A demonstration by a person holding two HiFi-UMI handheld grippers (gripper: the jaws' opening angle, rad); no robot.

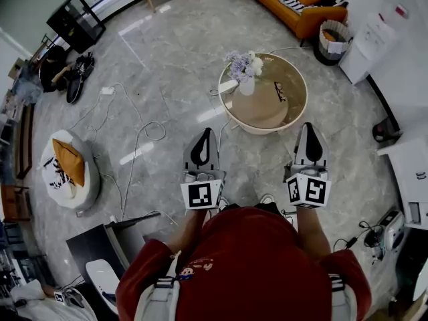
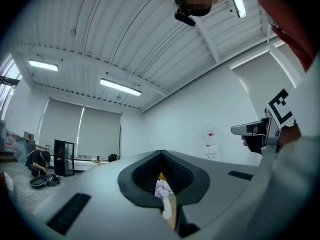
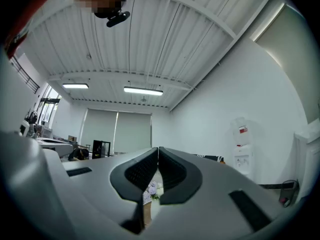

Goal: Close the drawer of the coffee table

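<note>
The round coffee table [image 1: 296,103] stands on the floor ahead of me, with a vase of pale purple flowers [image 1: 245,67] on its top. No drawer can be made out from here. My left gripper [image 1: 206,132] is held up in the air, level, pointing at the table's left side; its jaws are shut and empty. My right gripper [image 1: 308,126] hangs beside it, aimed at the table's right edge, also shut with nothing in it. Through the slit behind the closed tips the flowers [image 2: 162,188] show in the left gripper view, and the flowers [image 3: 153,190] in the right gripper view.
An orange sofa [image 1: 289,4], a bin [image 1: 332,40] and a white water dispenser [image 1: 370,45] line the far right. Cables [image 1: 137,139] trail over the floor at left, near a white beanbag [image 1: 67,172]. A black cabinet [image 1: 75,23] and a seated person [image 1: 53,69] are far left.
</note>
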